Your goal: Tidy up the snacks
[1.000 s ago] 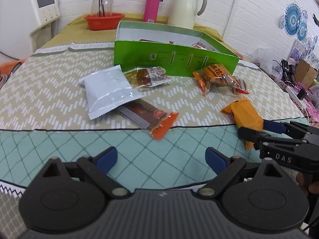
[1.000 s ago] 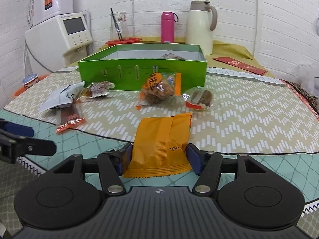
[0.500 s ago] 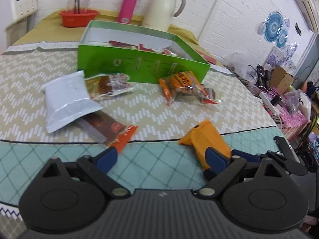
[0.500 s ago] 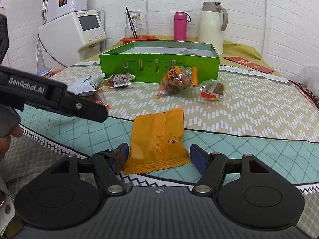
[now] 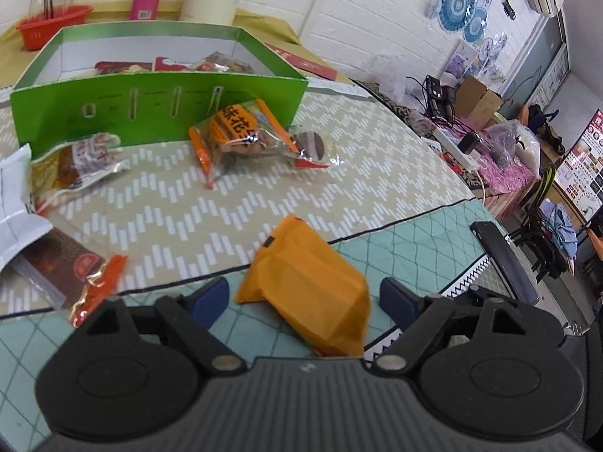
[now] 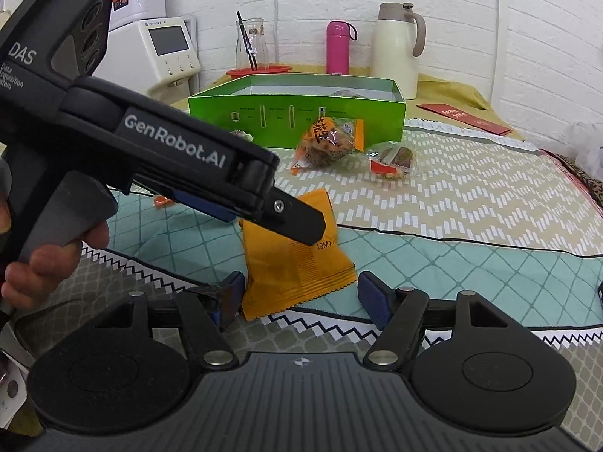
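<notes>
An orange snack packet [image 5: 307, 292] lies on the bench between the spread fingers of both grippers. The left gripper [image 5: 303, 303] reaches over it from the left; the right gripper [image 6: 299, 297] straddles its near edge (neither grips it). Its long axis points toward the green box [image 6: 297, 113] beyond.

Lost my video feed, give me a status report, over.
Both grippers open: left gripper and right gripper each straddle the orange packet, neither clamped. Packet flat on the mat, short of the green box. Left crosses right's view.
</notes>
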The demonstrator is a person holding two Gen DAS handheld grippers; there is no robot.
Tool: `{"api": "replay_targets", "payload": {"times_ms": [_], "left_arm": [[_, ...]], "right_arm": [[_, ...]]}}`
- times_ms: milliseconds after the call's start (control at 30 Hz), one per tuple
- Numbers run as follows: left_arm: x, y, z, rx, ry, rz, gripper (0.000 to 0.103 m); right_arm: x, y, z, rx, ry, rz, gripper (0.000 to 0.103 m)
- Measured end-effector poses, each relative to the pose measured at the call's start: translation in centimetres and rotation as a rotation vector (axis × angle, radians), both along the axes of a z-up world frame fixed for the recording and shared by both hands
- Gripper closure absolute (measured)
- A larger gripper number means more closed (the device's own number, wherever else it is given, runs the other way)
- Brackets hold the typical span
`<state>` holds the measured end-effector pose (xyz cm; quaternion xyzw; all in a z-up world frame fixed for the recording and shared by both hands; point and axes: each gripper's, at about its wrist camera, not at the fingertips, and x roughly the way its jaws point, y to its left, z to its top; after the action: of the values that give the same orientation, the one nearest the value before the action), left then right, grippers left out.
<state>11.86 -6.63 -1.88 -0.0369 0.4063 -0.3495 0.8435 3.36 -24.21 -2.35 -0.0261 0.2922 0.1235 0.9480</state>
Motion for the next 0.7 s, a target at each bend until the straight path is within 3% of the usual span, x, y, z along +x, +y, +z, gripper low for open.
{"api": "replay_targets", "payload": {"times_ms": [33,267,300,400,700], "left_arm": [[-0.1,-0.2,0.0,0.012,-0.017,-0.006,0.04],[0.0,-0.2,0.0,0.006,-0.035,0.005,0.052],[-0.2,-0.2,0.1,0.009,-0.046,0.011,0.055],[-0.7,-0.1,0.8,0.02,-0.084,0.018,0.058],[0.0,1.5,4.6,-0.027,-0.189,0.071,0.061]], "right_arm": [[0.1,0.1,0.0,-0.002,-0.002,-0.002,0.003],[0.5,0.2,0.0,0.017,-0.026,0.014,0.035],[0.4,0.2,0.1,0.022,-0.03,0.023,0.059],[0.4,0.4,0.8,0.037,-0.035,0.049,0.067],[1.9,1.1,3.9,0.023,-0.142,0.1,0.071]]}}
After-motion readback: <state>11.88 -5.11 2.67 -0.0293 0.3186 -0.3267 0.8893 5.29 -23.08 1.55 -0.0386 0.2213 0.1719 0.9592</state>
